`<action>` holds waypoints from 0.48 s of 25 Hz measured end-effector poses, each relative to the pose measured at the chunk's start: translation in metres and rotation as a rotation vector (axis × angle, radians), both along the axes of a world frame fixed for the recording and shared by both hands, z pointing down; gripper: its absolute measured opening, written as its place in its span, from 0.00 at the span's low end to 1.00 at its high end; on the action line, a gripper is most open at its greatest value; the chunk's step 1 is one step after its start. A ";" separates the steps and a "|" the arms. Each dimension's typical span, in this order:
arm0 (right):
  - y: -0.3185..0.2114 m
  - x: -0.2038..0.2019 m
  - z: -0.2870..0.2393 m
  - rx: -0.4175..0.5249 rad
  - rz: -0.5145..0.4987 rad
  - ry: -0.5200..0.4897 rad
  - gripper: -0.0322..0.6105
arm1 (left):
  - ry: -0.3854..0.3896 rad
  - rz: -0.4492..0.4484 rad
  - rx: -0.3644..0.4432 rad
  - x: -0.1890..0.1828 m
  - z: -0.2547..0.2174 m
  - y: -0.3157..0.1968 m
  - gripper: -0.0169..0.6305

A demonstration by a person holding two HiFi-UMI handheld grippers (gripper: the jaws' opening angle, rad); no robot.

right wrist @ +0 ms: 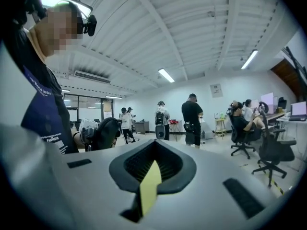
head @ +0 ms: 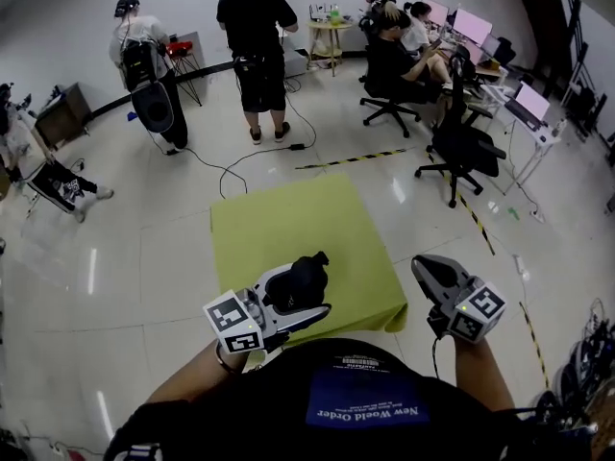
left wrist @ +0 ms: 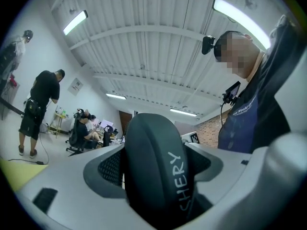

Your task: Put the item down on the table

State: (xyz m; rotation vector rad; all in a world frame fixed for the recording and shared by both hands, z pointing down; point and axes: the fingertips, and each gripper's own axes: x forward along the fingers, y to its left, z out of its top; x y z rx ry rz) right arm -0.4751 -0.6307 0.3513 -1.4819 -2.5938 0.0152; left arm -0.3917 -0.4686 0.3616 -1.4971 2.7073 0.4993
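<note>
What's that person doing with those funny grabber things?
A person is standing at a green table with a grabber tool in each hand. The left gripper is squeezed shut on a black rounded item with white letters on it, held up over the near part of the table with the gripper tilted upward. The item has not been put down yet. The right gripper is shut with nothing in it, just off the table's right corner.
</note>
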 end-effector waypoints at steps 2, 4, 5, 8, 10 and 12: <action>0.033 -0.012 0.000 -0.017 -0.057 0.011 0.03 | 0.007 -0.038 -0.004 -0.012 0.004 0.026 0.60; 0.064 -0.024 0.003 -0.037 -0.111 0.036 0.03 | 0.021 -0.085 0.004 -0.023 0.008 0.049 0.60; 0.077 -0.031 0.005 -0.039 -0.139 0.043 0.03 | 0.027 -0.111 0.009 -0.028 0.010 0.059 0.60; 0.101 -0.058 0.020 0.011 -0.219 0.052 0.03 | 0.047 -0.199 0.011 -0.042 0.016 0.079 0.60; 0.114 -0.078 0.027 0.025 -0.284 0.059 0.03 | 0.063 -0.274 0.002 -0.051 0.020 0.086 0.60; 0.127 -0.098 0.024 -0.012 -0.361 0.070 0.03 | 0.073 -0.348 -0.009 -0.064 0.021 0.087 0.60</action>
